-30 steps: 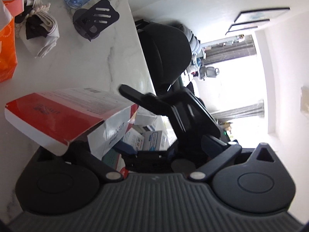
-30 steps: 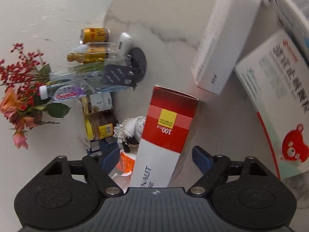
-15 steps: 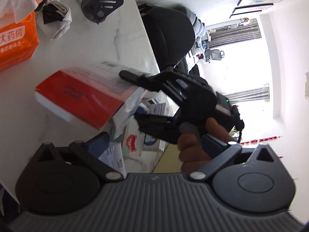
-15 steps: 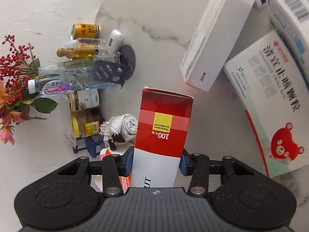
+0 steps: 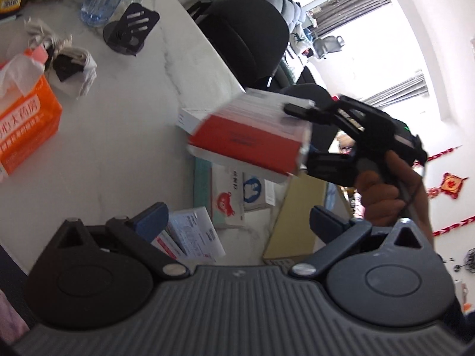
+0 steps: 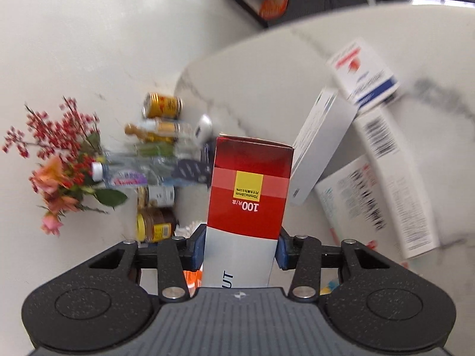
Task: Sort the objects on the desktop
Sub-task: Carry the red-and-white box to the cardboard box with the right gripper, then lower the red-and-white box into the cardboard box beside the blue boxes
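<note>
I note the white marble table (image 6: pixel 267 68) carrying the clutter. My right gripper (image 6: pixel 240 247) is pinching the red and white box (image 6: pixel 248 195) by its white end, both blue pads pressed against its sides; the left wrist view shows that box (image 5: pixel 249 139) lifted clear of the table surface, above the other cartons. Right of it lie a white carton (image 6: pixel 322 145), a barcode carton (image 6: pixel 392 184) and a red and blue carton (image 6: pixel 362 71). An orange tissue pack (image 5: pixel 25 130) sits at the near left. My left gripper (image 5: pixel 237 222) stands spread with nothing between its fingers. Bottles and a gold can (image 6: pixel 162 106) crowd the left edge beside flowers (image 6: pixel 59 172).
</note>
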Demonstrator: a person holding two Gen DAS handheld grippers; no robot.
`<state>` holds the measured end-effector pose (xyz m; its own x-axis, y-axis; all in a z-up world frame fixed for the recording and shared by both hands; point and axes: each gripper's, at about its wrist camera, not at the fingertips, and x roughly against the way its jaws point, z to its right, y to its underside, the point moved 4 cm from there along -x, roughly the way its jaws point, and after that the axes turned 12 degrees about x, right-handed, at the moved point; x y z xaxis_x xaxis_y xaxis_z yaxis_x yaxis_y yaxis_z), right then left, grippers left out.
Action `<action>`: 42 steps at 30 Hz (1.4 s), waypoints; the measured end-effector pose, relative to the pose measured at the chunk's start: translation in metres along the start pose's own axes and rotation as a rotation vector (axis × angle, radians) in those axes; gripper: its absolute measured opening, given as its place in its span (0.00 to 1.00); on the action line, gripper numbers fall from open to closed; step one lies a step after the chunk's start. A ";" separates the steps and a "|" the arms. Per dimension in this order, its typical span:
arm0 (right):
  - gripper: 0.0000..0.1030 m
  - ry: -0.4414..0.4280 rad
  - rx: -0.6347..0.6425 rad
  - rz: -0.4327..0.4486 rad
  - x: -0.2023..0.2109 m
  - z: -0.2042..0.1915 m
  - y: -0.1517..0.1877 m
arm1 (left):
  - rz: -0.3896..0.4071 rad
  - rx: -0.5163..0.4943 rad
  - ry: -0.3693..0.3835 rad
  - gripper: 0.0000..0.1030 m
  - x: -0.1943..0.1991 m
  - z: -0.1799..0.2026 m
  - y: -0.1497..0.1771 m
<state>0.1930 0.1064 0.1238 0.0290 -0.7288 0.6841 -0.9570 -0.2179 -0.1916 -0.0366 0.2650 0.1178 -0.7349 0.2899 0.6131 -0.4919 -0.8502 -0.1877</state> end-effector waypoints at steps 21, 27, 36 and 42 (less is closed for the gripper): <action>0.46 0.116 -0.042 0.345 0.214 0.093 0.036 | -0.087 -0.287 -0.139 1.00 -0.101 0.112 0.029; 0.46 0.188 -0.073 0.443 0.278 0.129 0.048 | -0.124 -0.329 -0.135 1.00 -0.119 0.127 0.040; 0.46 0.394 -0.081 0.382 0.311 0.188 0.045 | -0.156 -0.336 -0.148 1.00 -0.132 0.132 0.050; 0.45 0.531 -0.038 0.252 0.264 0.217 0.026 | -0.155 -0.337 -0.168 1.00 -0.128 0.128 0.049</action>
<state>0.2385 -0.2325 0.1461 -0.3404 -0.3278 0.8813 -0.9254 -0.0495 -0.3758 0.0930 0.1300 0.1288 -0.5673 0.3033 0.7656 -0.7366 -0.6026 -0.3071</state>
